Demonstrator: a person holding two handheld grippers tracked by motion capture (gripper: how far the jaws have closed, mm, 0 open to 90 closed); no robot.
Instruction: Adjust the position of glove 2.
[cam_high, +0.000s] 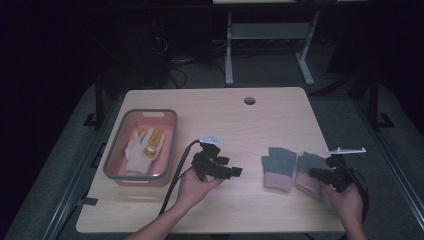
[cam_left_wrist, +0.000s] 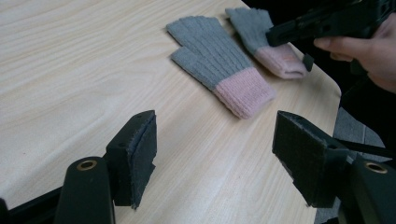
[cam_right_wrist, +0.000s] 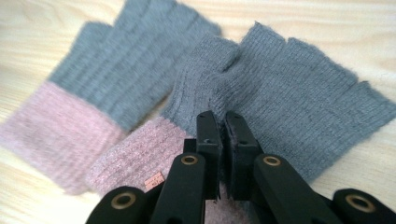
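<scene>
A person's hands come in over the near edge of a pale wooden table (cam_high: 150, 210), each holding a black two-jaw gripper. The left gripper (cam_high: 235, 171) rests in an upturned palm near the table's middle, lying roughly level and pointing toward the gloves; its jaws stand well apart with nothing between them, and bare tabletop shows through the gap in the left gripper view. On the near right, the right gripper (cam_right_wrist: 222, 122) has its jaws pressed together on the knit of the right-hand glove (cam_right_wrist: 299, 93), pinching the fabric just above the pink cuff, where grey meets pink. That glove, grey and fingerless, lies flat on the wood with its cut fingers pointing away from the person. Just beside it, toward the table's middle, lies the left-hand glove (cam_high: 278, 167), a matching grey one with a pink cuff, flat and untouched; from the high view the two sit side by side, edges close or touching. Farther off, at the table's left side, a pink tub (cam_high: 119, 176) with a grey rim holds a white work glove (cam_high: 137, 152) with yellow patches.
</scene>
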